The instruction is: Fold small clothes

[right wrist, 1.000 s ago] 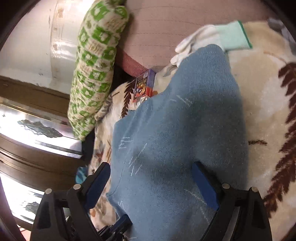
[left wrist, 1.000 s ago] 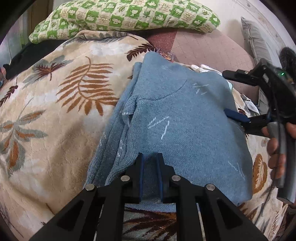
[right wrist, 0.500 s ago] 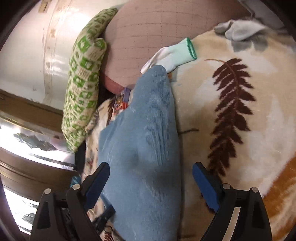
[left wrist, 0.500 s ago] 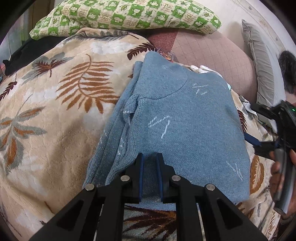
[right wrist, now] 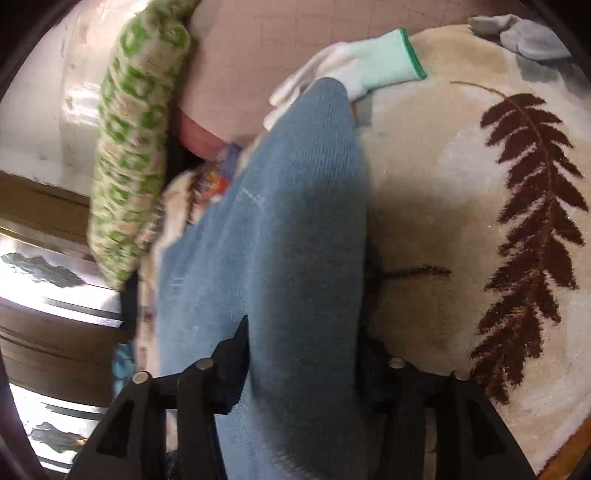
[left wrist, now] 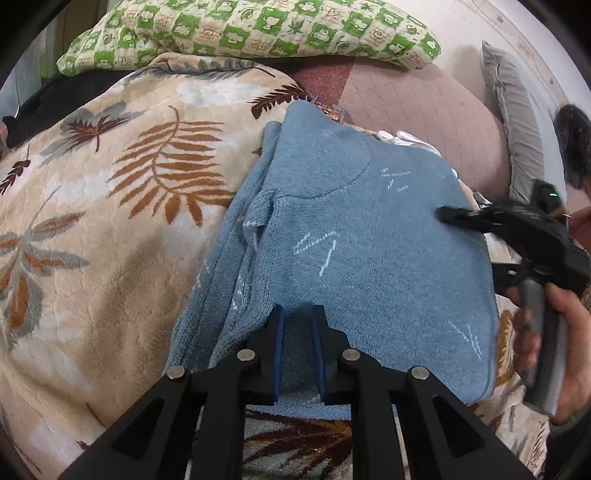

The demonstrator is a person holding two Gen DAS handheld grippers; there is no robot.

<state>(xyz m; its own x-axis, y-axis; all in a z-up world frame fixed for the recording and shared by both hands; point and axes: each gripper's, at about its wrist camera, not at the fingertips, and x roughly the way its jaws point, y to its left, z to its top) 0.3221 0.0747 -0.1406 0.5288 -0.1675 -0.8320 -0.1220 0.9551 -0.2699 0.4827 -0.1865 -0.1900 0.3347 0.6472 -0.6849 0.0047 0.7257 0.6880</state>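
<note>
On a leaf-print blanket (left wrist: pixel 110 229) a blue sweater (left wrist: pixel 354 236) is lying partly folded, its left side doubled into a ridge of layers and its neckline pointing toward the far end, where a green checked pillow (left wrist: pixel 258 29) is resting against a pink cushion (left wrist: pixel 424 107). At the near hem the left gripper (left wrist: pixel 297 321) is pinching the sweater's edge, its jaws drawn almost together with blue knit filling the narrow gap between the pads. The hem is rising slightly into the grip, and below it a strip of blanket is showing.

At the sweater's right edge the right gripper (right wrist: pixel 303 347) is closing, with a thick fold of the sweater (right wrist: pixel 288 229) running up between its fingers. In the right wrist view the left finger is sitting against the fabric, while the right finger is mostly hidden behind the fold, so I cannot tell whether the pads are pressing yet. In the left wrist view one black finger (left wrist: pixel 458 215) of this gripper is lying over the sweater's top surface, and a hand (left wrist: pixel 554 332) is gripping the handle at the far right of the picture.

Beyond the sweater's far end a white glove (right wrist: pixel 354 66) with a green cuff is lying on the blanket, partly under the knit. A small colourful packet (right wrist: pixel 218 173) is sitting just left of the sweater, near the pillow.
</note>
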